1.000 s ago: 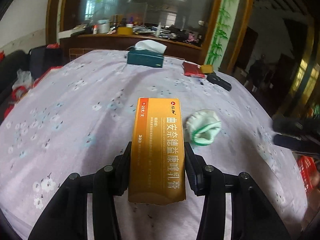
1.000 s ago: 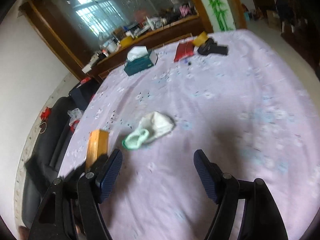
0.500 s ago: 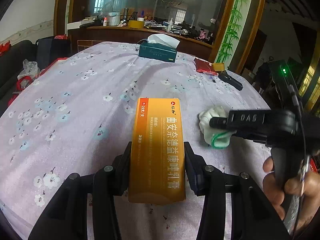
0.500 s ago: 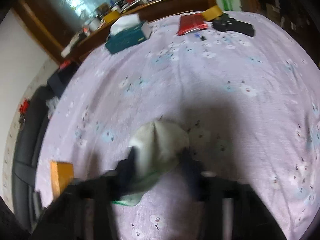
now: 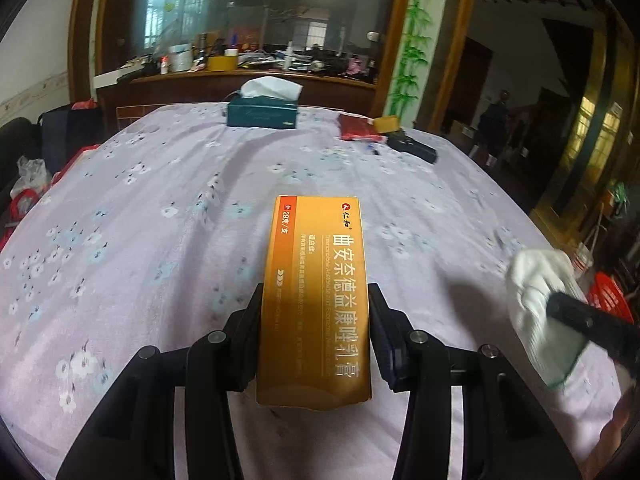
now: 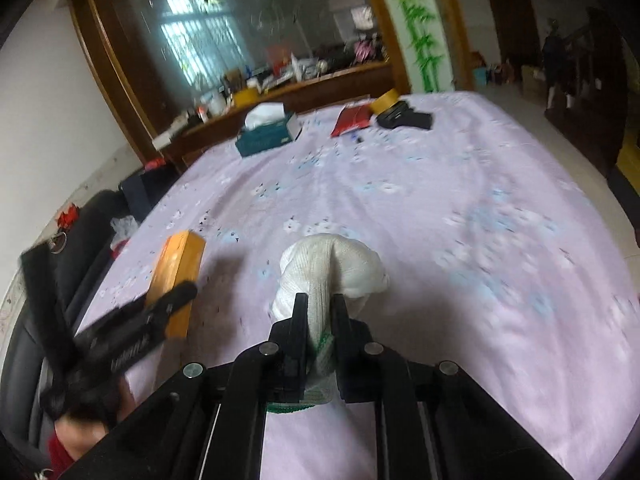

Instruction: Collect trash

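Floral tablecloth (image 5: 168, 184) spans the table; teal tissue box (image 5: 262, 114) at 12 o'clock. L gripper (image 5: 316, 332): fingers clamped on orange ointment carton (image 5: 316, 292), ctr. R gripper (image 6: 319, 320): fingers narrow, pinching white knit glove (image 6: 332, 268), lifted clear of cloth.

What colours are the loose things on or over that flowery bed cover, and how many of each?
Orange: 1, the orange box in the left jaws.
White: 1, the white glove in the right jaws.
Teal: 1, the tissue box.
Red: 1, the red packet.
Yellow: 1, the tape roll.
Black: 1, the black case.
Total: 6.
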Demonstrator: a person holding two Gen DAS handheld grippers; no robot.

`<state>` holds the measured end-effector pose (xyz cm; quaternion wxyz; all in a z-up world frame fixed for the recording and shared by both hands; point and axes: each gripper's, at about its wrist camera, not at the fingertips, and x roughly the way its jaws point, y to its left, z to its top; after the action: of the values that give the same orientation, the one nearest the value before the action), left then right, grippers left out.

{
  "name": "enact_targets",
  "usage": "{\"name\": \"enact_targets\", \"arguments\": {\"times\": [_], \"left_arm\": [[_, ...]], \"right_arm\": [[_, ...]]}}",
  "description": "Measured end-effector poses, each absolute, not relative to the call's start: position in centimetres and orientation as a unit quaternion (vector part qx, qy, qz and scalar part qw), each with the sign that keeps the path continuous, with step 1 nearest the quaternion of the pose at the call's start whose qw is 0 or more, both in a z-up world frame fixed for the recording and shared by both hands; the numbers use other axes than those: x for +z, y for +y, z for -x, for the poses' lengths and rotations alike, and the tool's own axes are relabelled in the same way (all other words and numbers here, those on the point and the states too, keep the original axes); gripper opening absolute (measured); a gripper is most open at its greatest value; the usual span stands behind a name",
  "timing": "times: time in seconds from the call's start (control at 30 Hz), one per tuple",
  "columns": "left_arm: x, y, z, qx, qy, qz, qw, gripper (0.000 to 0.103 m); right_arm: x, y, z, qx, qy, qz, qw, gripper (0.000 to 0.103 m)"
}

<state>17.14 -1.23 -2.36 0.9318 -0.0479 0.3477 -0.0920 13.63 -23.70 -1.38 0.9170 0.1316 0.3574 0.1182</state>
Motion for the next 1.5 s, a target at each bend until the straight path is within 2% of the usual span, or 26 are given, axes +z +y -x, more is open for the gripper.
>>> {"name": "enact_targets", "arguments": {"times": [0.17,0.43,1.5], "left_arm": [[-1.9,-3.6,-13.8,-0.122,0.347,0.039,0.929,0.045],[-2.6,-7.1,-9.4,-0.123,0.335,0.015,0.934,0.045],[-2.8,-7.3,-9.1,-0.106,0.341,0.014,0.934,0.045]], "right_arm": [[-2.0,-26.0,-9.4,0.113,0.323,-0.149,0.928,0.012],[-3.0,-27.0,-8.3,0.114,0.303,-0.154,0.933,0.012],[-2.8,-26.7,-7.2,0.126,0.281,-0.136,0.941,0.012]]}}
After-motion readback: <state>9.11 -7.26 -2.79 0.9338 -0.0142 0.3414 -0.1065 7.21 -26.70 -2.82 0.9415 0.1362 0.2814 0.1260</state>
